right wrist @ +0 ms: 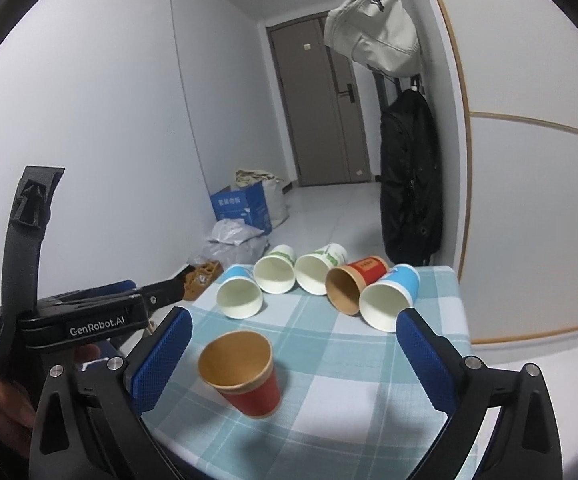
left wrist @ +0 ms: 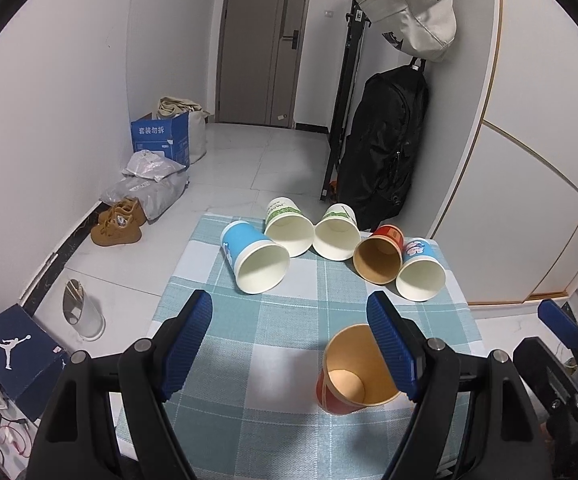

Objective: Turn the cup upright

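On the counter point(right wrist: 369, 392), under its checked blue cloth, one red cup point(right wrist: 245, 372) stands upright with its mouth open to the ceiling, at about 7 o'clock from the middle of the cloth in the right wrist view. So one flip looks finished. Five cups lie on their sides in a loose arc toward 12 o'clock, mouths turned to the cameras: a blue cup point(left wrist: 255, 258) at the 10 o'clock end, two white cups with green print point(left wrist: 289, 226) point(left wrist: 337, 236) touching each other, a second red cup point(left wrist: 381, 256), and a blue-printed cup point(left wrist: 421, 270) at the 2 o'clock end, pressed against that red one. By my reading, those five are the work left.

The left claw point(left wrist: 289, 344) is spread wide and holds nothing; the upright cup sits just beside its right finger. The right claw point(right wrist: 293, 364) is also spread wide and empty, the upright cup standing between its fingers, nearer the left one and, as far as I can tell, touching neither.

The arc lies close to the far edge, and the blue-printed cup is near the 3 o'clock edge, so a nudged cup could roll off. Bare cloth between the arc and the upright cup gives room to set cups down.
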A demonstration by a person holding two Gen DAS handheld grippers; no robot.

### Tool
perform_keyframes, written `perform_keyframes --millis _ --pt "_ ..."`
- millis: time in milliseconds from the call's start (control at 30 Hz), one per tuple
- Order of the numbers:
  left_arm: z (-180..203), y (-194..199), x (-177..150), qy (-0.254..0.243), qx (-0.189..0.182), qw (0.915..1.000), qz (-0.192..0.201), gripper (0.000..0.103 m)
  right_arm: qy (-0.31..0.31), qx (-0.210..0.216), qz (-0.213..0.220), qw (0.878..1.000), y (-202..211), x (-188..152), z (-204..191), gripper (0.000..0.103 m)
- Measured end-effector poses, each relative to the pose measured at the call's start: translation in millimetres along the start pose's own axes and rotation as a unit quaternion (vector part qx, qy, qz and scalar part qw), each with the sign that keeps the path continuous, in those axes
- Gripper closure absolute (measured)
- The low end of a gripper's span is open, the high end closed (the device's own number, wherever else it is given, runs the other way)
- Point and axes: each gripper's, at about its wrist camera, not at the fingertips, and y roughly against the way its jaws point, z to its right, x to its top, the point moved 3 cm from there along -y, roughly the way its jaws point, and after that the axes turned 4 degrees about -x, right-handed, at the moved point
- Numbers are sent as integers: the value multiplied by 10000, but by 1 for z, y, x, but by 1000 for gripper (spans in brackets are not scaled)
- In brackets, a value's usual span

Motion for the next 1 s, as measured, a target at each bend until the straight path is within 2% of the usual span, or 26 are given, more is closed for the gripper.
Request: perform_keyframes --millis 1000 --pt "9 6 -2 -244 12 9996 138 27 -111 -26 -57 9999 4 -5 4 0"
